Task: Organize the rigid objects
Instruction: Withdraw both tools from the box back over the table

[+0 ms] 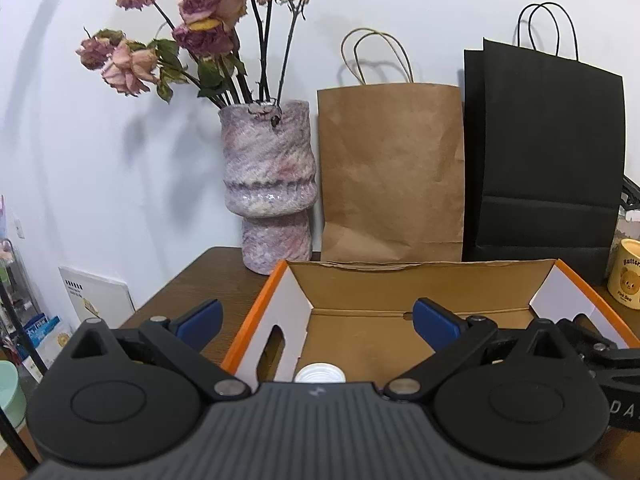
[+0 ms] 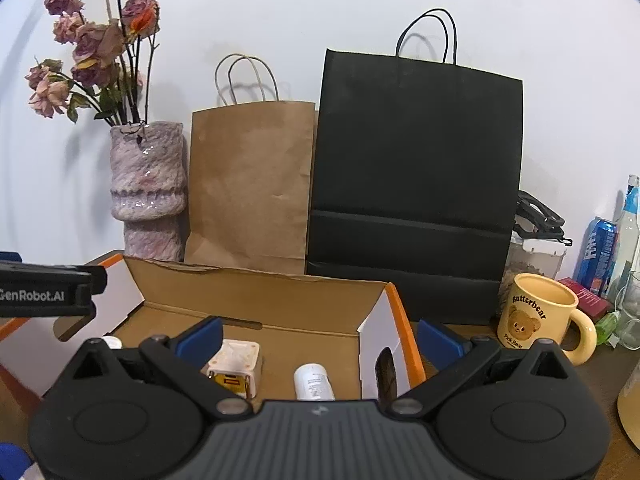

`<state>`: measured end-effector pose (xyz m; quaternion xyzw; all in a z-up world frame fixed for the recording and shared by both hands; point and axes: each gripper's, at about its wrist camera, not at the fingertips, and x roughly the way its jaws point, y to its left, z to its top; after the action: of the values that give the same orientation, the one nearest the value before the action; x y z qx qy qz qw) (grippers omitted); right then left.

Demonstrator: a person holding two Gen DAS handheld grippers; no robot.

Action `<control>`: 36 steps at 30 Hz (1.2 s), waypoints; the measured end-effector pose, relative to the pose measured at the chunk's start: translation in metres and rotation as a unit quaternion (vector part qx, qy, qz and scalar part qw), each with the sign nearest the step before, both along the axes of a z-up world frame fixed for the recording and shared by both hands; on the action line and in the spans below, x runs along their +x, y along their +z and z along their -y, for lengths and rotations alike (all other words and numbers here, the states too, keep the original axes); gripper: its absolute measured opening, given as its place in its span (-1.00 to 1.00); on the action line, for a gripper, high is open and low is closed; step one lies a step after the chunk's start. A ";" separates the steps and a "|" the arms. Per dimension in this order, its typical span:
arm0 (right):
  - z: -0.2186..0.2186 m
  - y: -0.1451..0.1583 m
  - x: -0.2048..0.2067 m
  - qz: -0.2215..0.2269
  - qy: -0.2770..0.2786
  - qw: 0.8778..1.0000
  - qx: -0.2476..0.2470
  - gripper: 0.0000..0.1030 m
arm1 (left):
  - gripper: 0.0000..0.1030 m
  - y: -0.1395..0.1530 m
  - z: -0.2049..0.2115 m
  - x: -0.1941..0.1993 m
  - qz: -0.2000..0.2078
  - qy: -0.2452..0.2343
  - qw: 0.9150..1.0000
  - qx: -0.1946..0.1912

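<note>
Both your grippers – left gripper [image 1: 316,320], right gripper [image 2: 320,338] – are spread wide w/ nothing held, hovering at the cardboard box's [image 2: 256,292] near edge. Inside the box: a white bottle [image 2: 314,382] lying down, probably light, smooth, rolls – pinch mid-barrel. Left of it, a squarish white block [image 2: 236,362], stiff – take its flat sides. Beyond the box: glossy yellow mug [image 2: 536,316], paper bags.

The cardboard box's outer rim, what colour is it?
Orange, along the top edges of the cardboard box; the inside is plain brown. It shows best in the left wrist view.
</note>
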<state>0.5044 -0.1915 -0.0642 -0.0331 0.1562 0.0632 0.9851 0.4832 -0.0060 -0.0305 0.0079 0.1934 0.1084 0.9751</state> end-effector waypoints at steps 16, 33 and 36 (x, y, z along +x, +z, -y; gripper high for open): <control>0.003 -0.005 -0.053 -0.001 0.001 1.000 -0.009 1.00 | 1.00 0.001 -0.011 -0.046 0.008 -0.004 1.000 -0.008; -0.001 -0.013 -0.124 0.003 -0.002 1.000 -0.010 1.00 | 1.00 -0.011 -0.022 -0.109 0.005 -0.017 1.000 -0.007; -0.004 -0.015 -0.136 -0.001 0.001 1.000 -0.012 1.00 | 1.00 -0.012 -0.025 -0.120 0.001 -0.020 1.000 -0.009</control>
<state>0.3683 -0.1875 -0.0787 -0.0452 0.1575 0.0622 0.9845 0.3631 0.0186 -0.0427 0.0028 0.1927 0.0876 0.9773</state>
